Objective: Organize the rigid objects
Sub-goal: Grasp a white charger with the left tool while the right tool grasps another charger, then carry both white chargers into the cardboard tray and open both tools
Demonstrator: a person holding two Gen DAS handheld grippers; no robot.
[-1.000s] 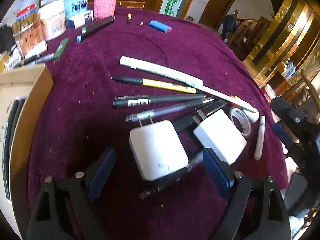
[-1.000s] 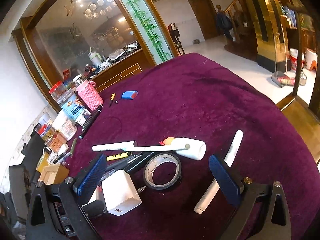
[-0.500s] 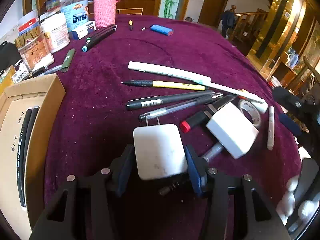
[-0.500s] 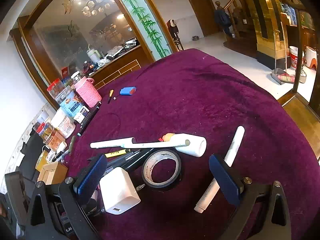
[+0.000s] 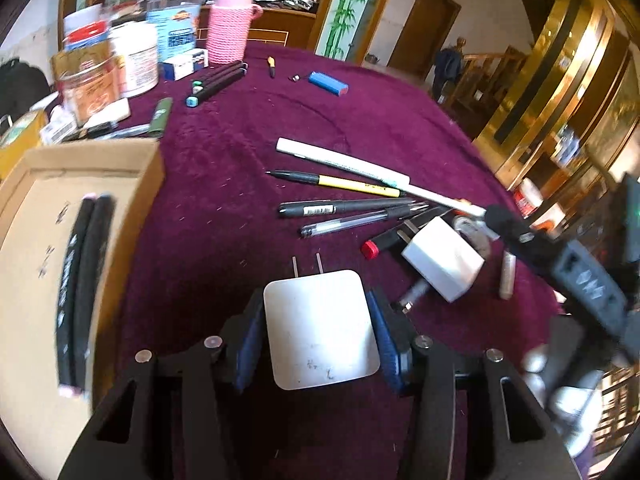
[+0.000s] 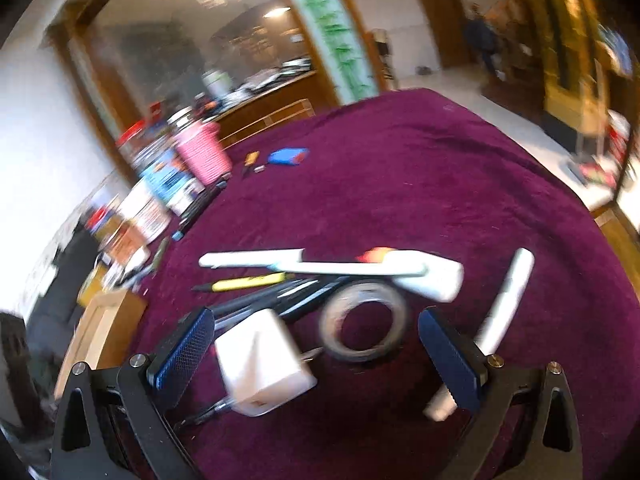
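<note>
Left tool (image 5: 320,320) is clamped on a charger (image 5: 320,328) right of the box (image 5: 152,168); right tool (image 6: 320,344) gapes apart.

A purple velvet cloth (image 5: 400,120) covers the bench. At about 11 o'clock in the left wrist view a bottle in a pink knitted sleeve (image 5: 228,28) stands upright, with a clear blue-labelled jar (image 5: 174,28) just beside it and a white tub (image 5: 138,60) nearer 10 o'clock. Beyond the bench, at 12 o'clock, is a bamboo-painted panel (image 5: 340,4). Toward 1 o'clock are a brown door (image 5: 424,28) and a person in dark clothes (image 5: 448,66).
</note>
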